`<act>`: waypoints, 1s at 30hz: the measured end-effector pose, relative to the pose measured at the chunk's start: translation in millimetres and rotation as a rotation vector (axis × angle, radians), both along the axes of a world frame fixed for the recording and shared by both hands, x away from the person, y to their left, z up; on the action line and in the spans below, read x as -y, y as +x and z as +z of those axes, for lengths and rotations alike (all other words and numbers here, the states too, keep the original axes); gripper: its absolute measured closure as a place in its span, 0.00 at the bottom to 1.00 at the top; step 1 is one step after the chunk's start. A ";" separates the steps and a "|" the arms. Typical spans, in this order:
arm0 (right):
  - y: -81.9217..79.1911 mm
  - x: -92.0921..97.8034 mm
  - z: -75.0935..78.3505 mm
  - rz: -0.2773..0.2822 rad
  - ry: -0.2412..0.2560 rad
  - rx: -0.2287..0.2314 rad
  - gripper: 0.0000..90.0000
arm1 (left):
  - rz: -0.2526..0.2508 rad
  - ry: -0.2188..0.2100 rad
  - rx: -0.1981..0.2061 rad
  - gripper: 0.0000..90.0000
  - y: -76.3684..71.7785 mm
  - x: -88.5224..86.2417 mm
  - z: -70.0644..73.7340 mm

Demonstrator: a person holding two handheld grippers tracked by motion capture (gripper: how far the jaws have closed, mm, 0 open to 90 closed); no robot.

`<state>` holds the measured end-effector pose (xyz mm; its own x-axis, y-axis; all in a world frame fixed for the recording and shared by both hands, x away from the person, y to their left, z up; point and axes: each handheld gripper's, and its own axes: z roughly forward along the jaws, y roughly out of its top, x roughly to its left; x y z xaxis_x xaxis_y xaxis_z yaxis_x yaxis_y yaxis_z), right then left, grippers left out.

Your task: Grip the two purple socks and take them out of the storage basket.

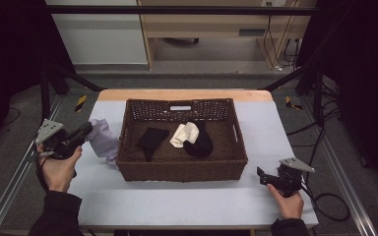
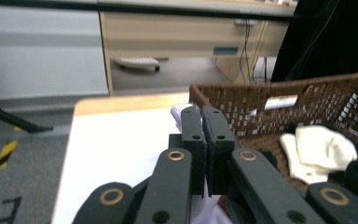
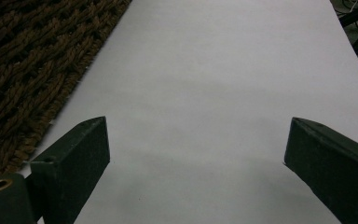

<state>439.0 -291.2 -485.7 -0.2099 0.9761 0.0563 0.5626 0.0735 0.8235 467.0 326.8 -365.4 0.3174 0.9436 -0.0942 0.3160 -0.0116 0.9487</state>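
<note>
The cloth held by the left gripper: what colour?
Pale lavender cloth, clearest in the high view, left of the basket.

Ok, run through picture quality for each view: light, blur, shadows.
High view: dim, dark at the sides, the basket and lilac cloth soft but readable. Left gripper view: brighter, the shut jaws close up and blurred, the white cloth smeared. Right gripper view: evenly lit table, faint shadow between the open jaws, basket weave fairly sharp.
</note>
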 end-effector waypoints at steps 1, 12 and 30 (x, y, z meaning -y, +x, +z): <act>0.0 0.0 0.0 0.000 0.000 0.000 0.08 | -0.001 0.003 -0.013 0.98 0.9 0.7 -4.8; 0.0 0.0 0.0 0.002 0.000 0.000 0.08 | -0.005 0.028 -0.122 0.97 5.8 4.1 -50.2; 0.1 0.0 0.0 0.003 0.000 0.000 0.08 | 0.022 0.090 -0.191 0.78 11.8 2.4 -83.8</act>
<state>439.0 -291.2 -485.7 -0.2131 0.9754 0.0565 0.5627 0.0753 0.8232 478.8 324.3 -449.2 0.2815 0.9573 -0.0661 0.4908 -0.0845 0.8672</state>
